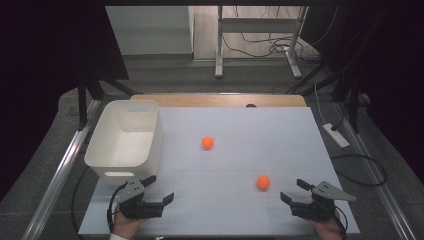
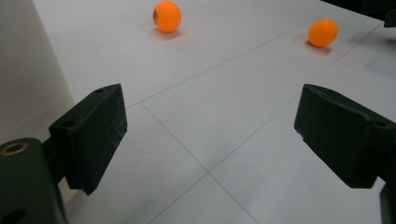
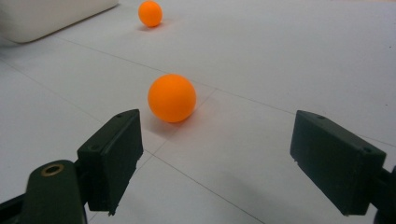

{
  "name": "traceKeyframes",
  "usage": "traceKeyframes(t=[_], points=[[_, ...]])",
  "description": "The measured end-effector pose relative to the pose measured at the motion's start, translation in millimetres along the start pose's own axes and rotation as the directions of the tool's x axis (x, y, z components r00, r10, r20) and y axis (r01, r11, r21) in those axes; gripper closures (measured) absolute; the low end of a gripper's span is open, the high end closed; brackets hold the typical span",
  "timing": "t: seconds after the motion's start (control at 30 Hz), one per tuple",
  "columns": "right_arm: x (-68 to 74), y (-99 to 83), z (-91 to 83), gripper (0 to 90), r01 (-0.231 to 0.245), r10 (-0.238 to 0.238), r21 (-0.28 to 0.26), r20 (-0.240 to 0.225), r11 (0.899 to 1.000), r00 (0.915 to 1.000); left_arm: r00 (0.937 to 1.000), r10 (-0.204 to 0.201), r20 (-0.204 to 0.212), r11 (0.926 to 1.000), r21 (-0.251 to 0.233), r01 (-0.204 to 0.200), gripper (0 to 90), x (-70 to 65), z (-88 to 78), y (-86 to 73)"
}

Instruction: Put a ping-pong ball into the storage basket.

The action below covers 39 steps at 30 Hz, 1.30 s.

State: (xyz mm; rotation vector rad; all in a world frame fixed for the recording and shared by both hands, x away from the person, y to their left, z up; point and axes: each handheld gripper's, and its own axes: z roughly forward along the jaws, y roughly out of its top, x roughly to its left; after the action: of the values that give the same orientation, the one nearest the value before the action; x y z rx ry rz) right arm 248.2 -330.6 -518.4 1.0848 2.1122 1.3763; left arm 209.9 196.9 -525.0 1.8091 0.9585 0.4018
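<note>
**Orange balls wait to be picked up**

Left gripper [image 1: 159, 188] is held wide and empty beside the white bin [image 1: 125, 139]. Far ball [image 1: 207, 143] lies mid-table. Near ball [image 1: 263, 182] should be straddled squarely by the wide, empty right gripper [image 1: 291, 190], then squeezed gently.

Two plain orange balls, one [image 1: 207, 143] near the table's middle and another [image 1: 263, 182] at five o'clock from it, lie on a pale grey-white table [image 1: 280, 130] (thin grid lines cross it). The bin [image 1: 125, 140] at nine o'clock is white.
</note>
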Motion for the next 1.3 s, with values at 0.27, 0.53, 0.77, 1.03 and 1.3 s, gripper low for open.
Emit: traceKeyframes(t=[0.27,0.53,0.77,1.03,1.3], points=[[-0.3,0.8,2.7,17.0,0.006,-0.006,0.001,0.003,1.000,1.0000,0.9999,-0.001,0.017,1.0000,-0.001,0.001,10.3,0.7,-0.2,1.1],[1.0,3.1,5.7,17.2,0.008,-0.008,-0.001,0.010,1.000,0.9999,0.9997,0.015,0.020,0.9999,-0.004,-0.015,10.5,-1.7,0.0,5.3],[-0.9,3.3,6.3,17.2,0.010,-0.010,-0.002,0.006,1.000,0.9999,0.9994,0.026,0.025,0.9997,0.003,-0.026,10.8,-4.1,3.4,7.9],[-1.3,4.6,3.1,17.2,0.005,-0.005,-0.014,0.001,1.000,1.0000,0.9989,0.047,-0.002,0.9988,0.014,-0.047,10.7,-4.6,3.3,11.7],[-1.5,4.8,3.2,17.2,0.006,-0.006,-0.014,-0.006,1.000,1.0000,0.9980,0.062,-0.008,0.9981,0.004,-0.062,10.7,-9.9,0.3,18.7]])
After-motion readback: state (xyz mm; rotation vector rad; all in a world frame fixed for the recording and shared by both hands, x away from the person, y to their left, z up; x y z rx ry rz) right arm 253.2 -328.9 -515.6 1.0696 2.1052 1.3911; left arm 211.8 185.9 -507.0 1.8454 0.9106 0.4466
